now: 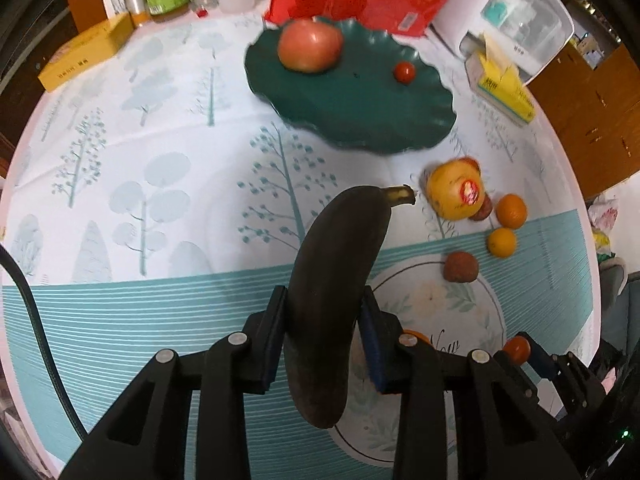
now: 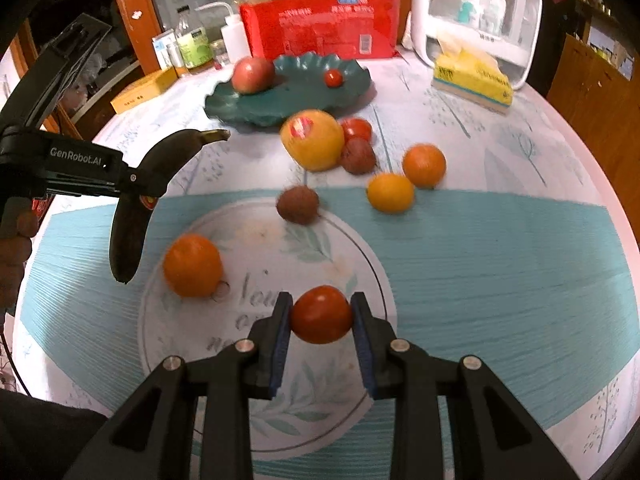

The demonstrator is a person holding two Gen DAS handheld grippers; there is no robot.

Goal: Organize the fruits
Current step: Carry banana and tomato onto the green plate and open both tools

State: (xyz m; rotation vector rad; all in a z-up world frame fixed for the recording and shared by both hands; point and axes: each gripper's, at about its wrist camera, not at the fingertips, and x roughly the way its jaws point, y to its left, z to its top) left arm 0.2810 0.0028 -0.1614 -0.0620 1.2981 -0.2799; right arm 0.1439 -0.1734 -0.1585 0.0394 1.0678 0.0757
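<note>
I see the table (image 2: 500, 248) under a cloth printed with pale trees, a teal band and a round leafy emblem. On it lie a dark green wavy plate (image 2: 280, 100), a yellow fruit with a sticker (image 2: 312, 140), three oranges, two brown fruits and a small red tomato (image 2: 357, 128). Along its far edge stand a red package (image 2: 320, 28), bottles, a yellow box (image 2: 144, 90) and a tissue pack (image 2: 472, 78).
</note>
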